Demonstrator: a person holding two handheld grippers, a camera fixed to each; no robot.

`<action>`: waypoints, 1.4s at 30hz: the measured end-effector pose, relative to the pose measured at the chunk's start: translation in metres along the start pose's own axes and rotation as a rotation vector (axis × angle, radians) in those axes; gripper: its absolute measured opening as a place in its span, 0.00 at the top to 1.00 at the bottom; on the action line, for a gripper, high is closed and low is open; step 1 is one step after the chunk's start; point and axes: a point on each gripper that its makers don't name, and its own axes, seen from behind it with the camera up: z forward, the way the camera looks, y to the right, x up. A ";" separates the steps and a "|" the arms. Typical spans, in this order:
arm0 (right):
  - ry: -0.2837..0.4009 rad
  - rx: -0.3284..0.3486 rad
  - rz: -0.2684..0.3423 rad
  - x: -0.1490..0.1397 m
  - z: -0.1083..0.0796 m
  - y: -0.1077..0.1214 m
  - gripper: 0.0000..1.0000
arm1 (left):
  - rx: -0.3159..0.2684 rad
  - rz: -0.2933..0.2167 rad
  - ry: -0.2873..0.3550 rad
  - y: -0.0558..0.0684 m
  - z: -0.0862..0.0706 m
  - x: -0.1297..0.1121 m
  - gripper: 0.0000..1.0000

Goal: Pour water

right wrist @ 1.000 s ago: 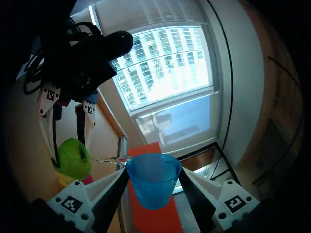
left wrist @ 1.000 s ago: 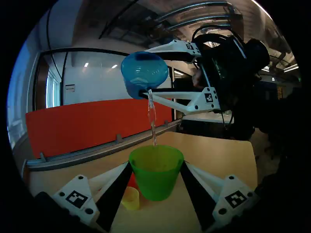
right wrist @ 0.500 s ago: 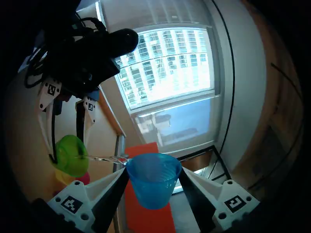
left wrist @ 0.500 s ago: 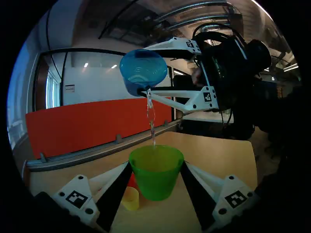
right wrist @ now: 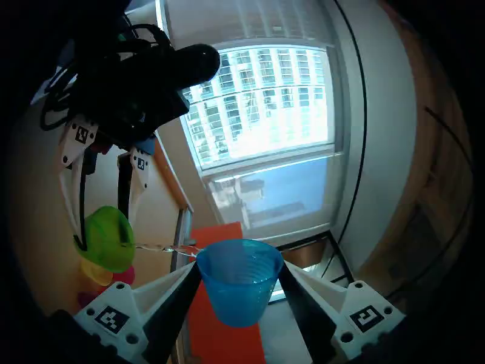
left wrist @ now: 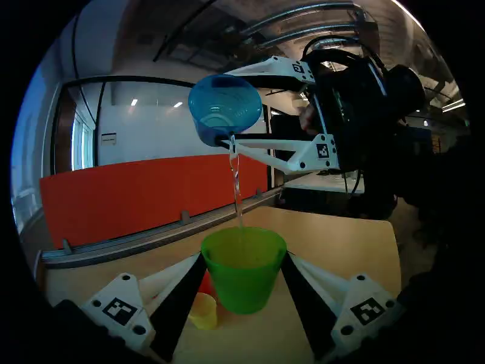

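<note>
Fingers (left wrist: 182, 294) of the left gripper (left wrist: 244, 267) squeeze the green cup (left wrist: 244, 282) from both sides, low over the wooden table (left wrist: 345, 236). A small yellow cup (left wrist: 203, 310) sits just beside it. Higher up and farther off, the right gripper (left wrist: 233, 109) is closed tight on the blue cup (left wrist: 221, 115). That cup is tipped, so a thin stream of water (left wrist: 235, 182) falls into the green cup. To pour well, I think the green cup should be held very steady right under the stream. The blue cup should tip more just a little at a time, so the water does not splash or miss. The left gripper view shows the stream landing inside the green rim, with a long red panel (left wrist: 133, 194) behind the table. The right gripper view shows the blue cup up close between its fingers, and a big bright window (right wrist: 267, 121) far behind.
</note>
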 end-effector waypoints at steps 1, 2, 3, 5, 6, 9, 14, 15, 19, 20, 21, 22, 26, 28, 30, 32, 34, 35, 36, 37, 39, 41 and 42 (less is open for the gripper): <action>0.000 0.000 -0.003 0.000 0.000 0.000 0.09 | 0.000 0.000 0.000 0.000 0.000 0.000 0.14; 0.000 0.000 -0.006 0.000 0.000 0.000 0.09 | 0.000 0.001 0.000 0.000 0.000 0.000 0.14; 0.000 -0.001 -0.009 0.000 0.000 0.000 0.09 | 0.000 0.001 0.001 0.000 0.000 0.001 0.14; -0.001 -0.002 -0.018 0.000 0.000 0.001 0.09 | -0.001 0.001 0.002 0.000 0.001 0.001 0.14; -0.001 -0.002 -0.021 0.000 0.000 0.001 0.09 | -0.001 0.001 0.003 0.001 0.001 0.001 0.14; -0.001 -0.003 -0.031 0.001 0.001 0.002 0.09 | -0.002 0.001 0.006 0.001 0.002 0.002 0.14; 0.001 -0.006 -0.044 0.003 0.002 0.003 0.09 | -0.002 0.001 0.008 0.001 0.002 0.002 0.14; 0.002 -0.006 -0.047 0.003 0.002 0.003 0.09 | -0.002 0.001 0.009 0.001 0.002 0.003 0.14; 0.004 -0.008 -0.061 0.005 0.003 0.004 0.10 | -0.002 0.003 0.011 0.001 0.002 0.003 0.14; 0.004 -0.009 -0.064 0.005 0.003 0.005 0.10 | -0.002 0.003 0.011 0.001 0.002 0.004 0.14; 0.004 -0.010 -0.066 0.006 0.003 0.006 0.09 | -0.001 0.003 0.012 0.001 0.001 0.004 0.14; 0.005 -0.011 -0.068 0.006 0.003 0.006 0.09 | -0.001 0.003 0.012 0.001 0.001 0.004 0.14; 0.007 -0.014 -0.082 0.007 0.004 0.008 0.09 | 0.000 0.004 0.014 0.002 0.000 0.005 0.14; 0.006 -0.015 -0.093 0.008 0.003 0.009 0.09 | 0.000 0.005 0.015 0.001 0.000 0.006 0.14; 0.005 -0.015 -0.104 0.008 0.003 0.010 0.09 | 0.000 0.006 0.016 0.001 0.000 0.006 0.14; 0.005 -0.016 -0.115 0.009 0.003 0.010 0.09 | 0.000 0.006 0.016 0.002 0.000 0.007 0.14; 0.006 -0.016 -0.122 0.010 0.003 0.011 0.09 | 0.000 0.007 0.017 0.002 0.000 0.007 0.14; 0.007 -0.017 -0.125 0.011 0.003 0.011 0.09 | -0.001 0.007 0.017 0.002 0.000 0.008 0.14; 0.007 -0.017 -0.128 0.011 0.003 0.011 0.09 | -0.001 0.007 0.018 0.002 0.000 0.008 0.14; 0.007 -0.017 -0.131 0.011 0.003 0.011 0.09 | -0.001 0.007 0.018 0.002 0.000 0.008 0.14; 0.007 -0.017 -0.138 0.011 0.002 0.011 0.09 | -0.002 0.008 0.018 0.003 0.000 0.008 0.14; 0.008 -0.017 -0.146 0.012 0.002 0.011 0.09 | -0.002 0.008 0.018 0.003 -0.001 0.008 0.14; 0.008 -0.017 -0.149 0.012 0.002 0.012 0.09 | -0.001 0.008 0.019 0.002 -0.001 0.008 0.14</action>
